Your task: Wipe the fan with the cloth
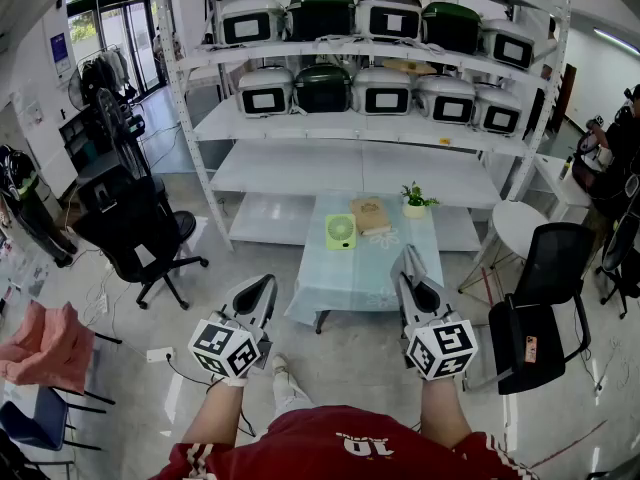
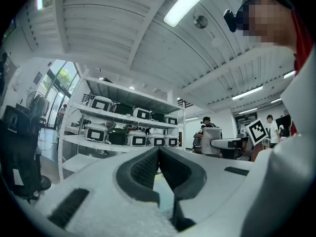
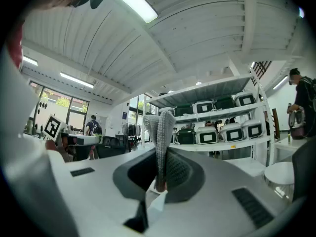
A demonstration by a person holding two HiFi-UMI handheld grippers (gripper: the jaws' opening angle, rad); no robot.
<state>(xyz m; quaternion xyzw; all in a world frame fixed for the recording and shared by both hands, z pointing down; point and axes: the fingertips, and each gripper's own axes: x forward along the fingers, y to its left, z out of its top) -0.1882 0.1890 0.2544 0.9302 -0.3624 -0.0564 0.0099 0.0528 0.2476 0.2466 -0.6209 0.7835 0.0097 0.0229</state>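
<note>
Green and small, the fan (image 1: 341, 231) sits on the pale tabletop (image 1: 345, 280), with what looks like the tan cloth (image 1: 371, 214) just beside it and a potted plant (image 1: 415, 200) further right, all in front of the shelves (image 1: 330, 166). The left gripper (image 1: 268, 283) and right gripper (image 1: 407, 257) hang well short of the tabletop, each with its jaws pressed together on nothing. By my reading no wiping has begun: the cloth is yet to be picked up.
</note>
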